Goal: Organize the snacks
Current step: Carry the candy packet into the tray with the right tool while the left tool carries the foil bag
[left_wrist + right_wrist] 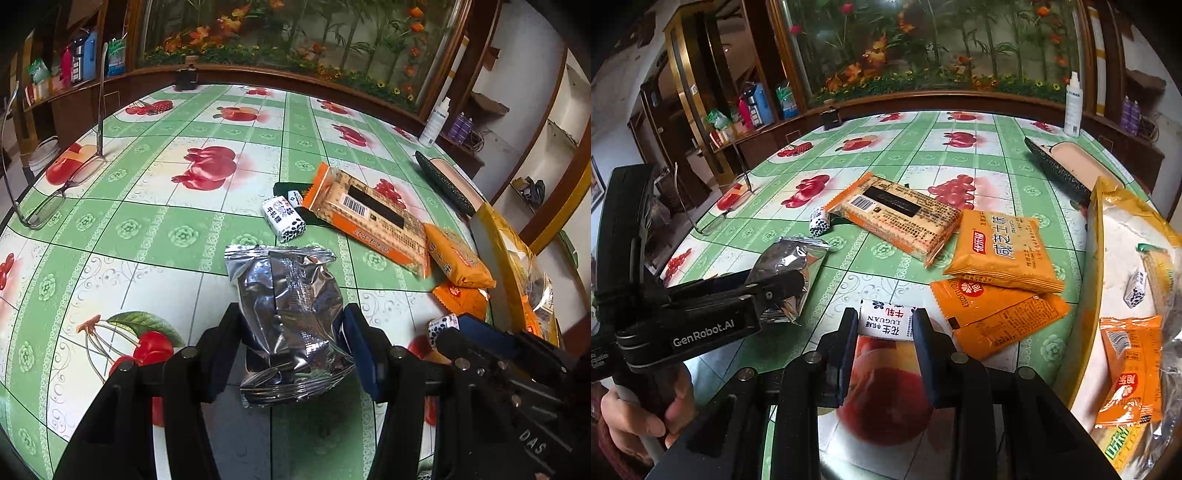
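a: start at the right gripper (885,325) — what is in it?
b: its jaws are closed on a small white nougat candy (884,324), one pad against each end, the wrapper printed with red and black characters. it sits low over the green fruit-print tablecloth (894,155)

a: and the left gripper (290,332)?
b: about half open, but gripping: both pads press the sides of a crinkled silver foil packet (291,310), whose far end points away from the camera. a hand (635,413) grips that tool's handle at the lower left of the right wrist view

a: what lies beyond them?
b: just right of the candy, two orange biscuit packs overlap, the yellow-orange one (1001,251) on top of the darker orange one (997,317). past them is a long clear cracker pack (897,221) with a barcode, and at its left end another small candy with black spots (819,220)

a: and at the right edge?
b: an open yellow bag (1126,229) holding more snacks: an orange packet (1130,373) and a small spotted candy (1136,288)

a: further out?
b: a pair of glasses (55,192) at the left of the table, a white spray bottle (1074,107) at the back right
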`<state>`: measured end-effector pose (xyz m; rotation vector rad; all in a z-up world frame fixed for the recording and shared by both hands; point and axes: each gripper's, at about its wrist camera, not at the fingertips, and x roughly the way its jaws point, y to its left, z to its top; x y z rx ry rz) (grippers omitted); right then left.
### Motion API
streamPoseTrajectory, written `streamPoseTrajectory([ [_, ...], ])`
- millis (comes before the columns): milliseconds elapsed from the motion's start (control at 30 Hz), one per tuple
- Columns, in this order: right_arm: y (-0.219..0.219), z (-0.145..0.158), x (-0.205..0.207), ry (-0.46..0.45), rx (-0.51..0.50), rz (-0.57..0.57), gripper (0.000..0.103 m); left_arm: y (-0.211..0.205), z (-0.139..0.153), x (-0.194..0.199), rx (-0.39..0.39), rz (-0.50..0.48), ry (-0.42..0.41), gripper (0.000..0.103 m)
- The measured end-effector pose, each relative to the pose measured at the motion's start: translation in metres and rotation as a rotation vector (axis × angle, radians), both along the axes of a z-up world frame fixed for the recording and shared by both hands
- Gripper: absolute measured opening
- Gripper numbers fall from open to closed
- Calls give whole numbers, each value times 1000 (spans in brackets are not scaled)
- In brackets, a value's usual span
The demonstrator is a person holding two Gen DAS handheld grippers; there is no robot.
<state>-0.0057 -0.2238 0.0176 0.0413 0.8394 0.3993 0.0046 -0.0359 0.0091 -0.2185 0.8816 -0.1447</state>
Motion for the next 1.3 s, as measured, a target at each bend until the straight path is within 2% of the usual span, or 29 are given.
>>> streamPoseTrajectory([
  [300,-5,-3,7,-2,68,-8,33,6,2,-2,-41,12,-22,54],
  [567,-12,3,4,-45,129,-6,33,6,6,-5,-39,20,-42,55],
  [900,-14,9,0,-82,152,-5,33,10,10,-10,-37,54,-77,55],
  [1300,-39,19,-13,-121,208,-65,33,3,24,-24,-21,52,-142,55],
])
